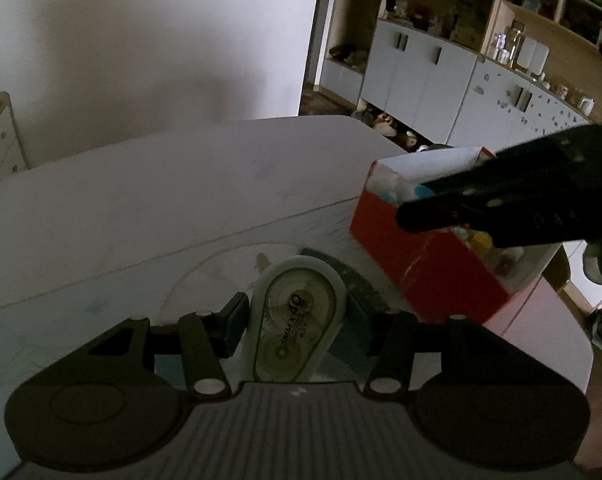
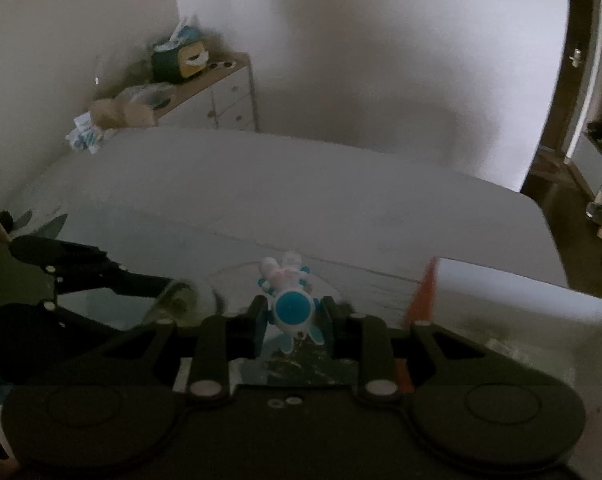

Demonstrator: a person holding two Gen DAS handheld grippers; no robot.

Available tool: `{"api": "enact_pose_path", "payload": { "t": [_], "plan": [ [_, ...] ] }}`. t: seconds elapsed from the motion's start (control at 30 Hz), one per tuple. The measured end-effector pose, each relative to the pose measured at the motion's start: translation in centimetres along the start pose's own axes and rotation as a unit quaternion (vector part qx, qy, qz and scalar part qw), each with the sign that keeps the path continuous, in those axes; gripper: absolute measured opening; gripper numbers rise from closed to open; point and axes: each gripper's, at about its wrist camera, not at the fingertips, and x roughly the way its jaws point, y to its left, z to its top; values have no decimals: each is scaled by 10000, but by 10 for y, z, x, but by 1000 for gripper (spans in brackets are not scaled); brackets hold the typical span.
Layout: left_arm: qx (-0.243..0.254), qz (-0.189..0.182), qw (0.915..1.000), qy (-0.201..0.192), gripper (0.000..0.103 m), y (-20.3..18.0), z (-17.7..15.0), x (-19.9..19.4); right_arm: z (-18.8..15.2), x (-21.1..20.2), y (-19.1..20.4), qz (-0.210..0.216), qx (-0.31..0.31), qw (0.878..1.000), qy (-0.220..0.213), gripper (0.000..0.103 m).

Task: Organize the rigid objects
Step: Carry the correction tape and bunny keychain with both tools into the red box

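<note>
Counting two grippers, one correction tape, one small toy figure, one red box, one white table [image 1: 161, 184]. Left gripper [image 1: 291, 320] clamped on the correction tape [image 1: 297, 320], one dispenser, lifted above the tabletop. Right gripper [image 2: 293, 316] closed tight on the blue-and-white toy figure [image 2: 291, 308], also clear of the table. Red box [image 1: 429, 264] open-topped, standing at the table's right edge, holding several small colourful items, too blurred to count or name.
</note>
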Motion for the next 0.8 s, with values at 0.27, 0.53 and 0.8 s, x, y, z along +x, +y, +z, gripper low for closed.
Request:
{"api": "enact_pose_path", "payload": {
  "t": [0.27,0.53,0.8],
  "plan": [
    [200,73,9998,-61,53,-55,32,-1,-15,-42,-62,-230,285,9992,-160,27],
    [209,-70,9997,-42,53,-113,61,23,-33,-61,-122,-492,376,9980,-159,27],
    [279,-171,9995,30,53,-166,85,56,-56,-68,-174,-580,436,9973,-68,27]
  ]
}}
